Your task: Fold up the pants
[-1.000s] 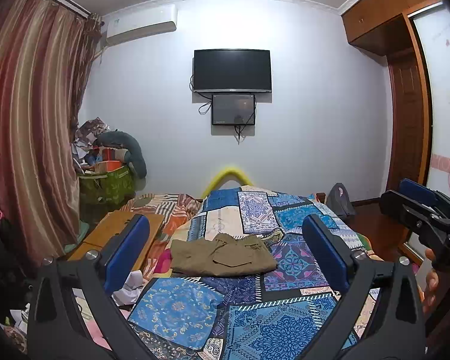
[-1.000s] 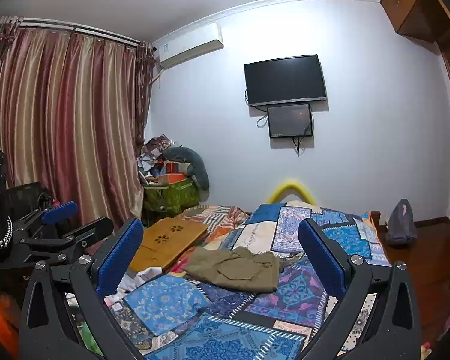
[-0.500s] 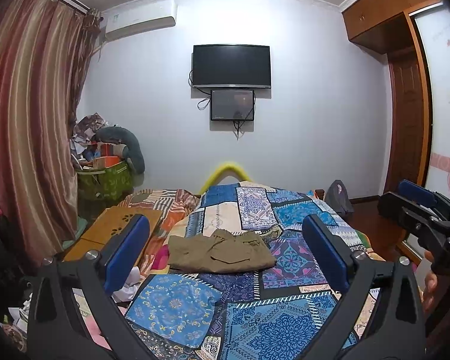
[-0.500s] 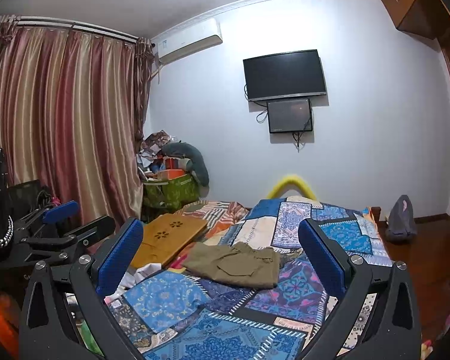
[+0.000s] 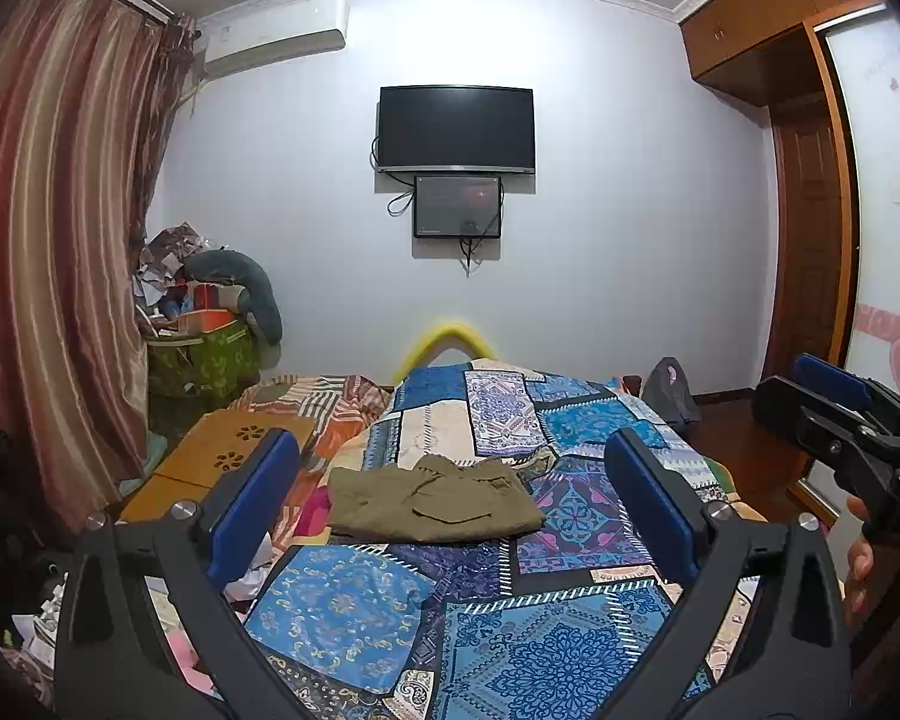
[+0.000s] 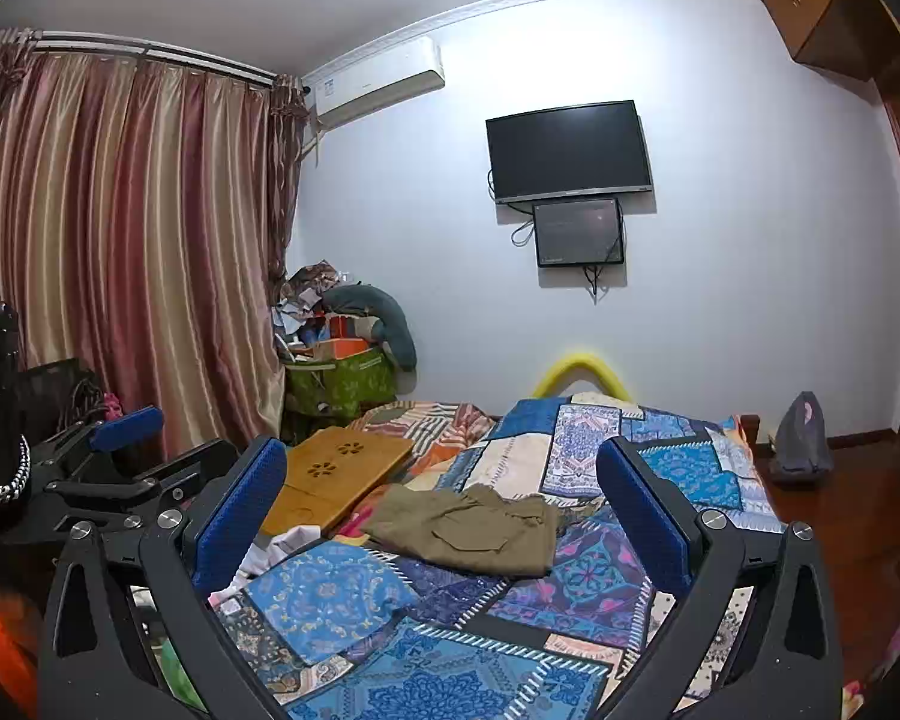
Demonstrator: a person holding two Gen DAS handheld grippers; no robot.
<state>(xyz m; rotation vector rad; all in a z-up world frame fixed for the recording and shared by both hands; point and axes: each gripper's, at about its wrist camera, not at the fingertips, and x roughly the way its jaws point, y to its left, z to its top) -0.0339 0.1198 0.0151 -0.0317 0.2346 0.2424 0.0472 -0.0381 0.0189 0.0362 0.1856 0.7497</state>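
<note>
Bed (image 5: 342, 600) w/ patchwork quilt is carrying the pants (image 5: 435, 501), lying folded compact toward its left edge, prob. done. Left gripper (image 5: 450, 510) & right gripper (image 6: 441, 507) are hovering apart from them, fingers spread wide, gripping nothing.

both wrist cameras are looking from the near end of the bed (image 5: 570, 648) toward the tv (image 5: 456, 127) wall, the right one sitting further right, both sharing the pants (image 6: 474, 531).
</note>
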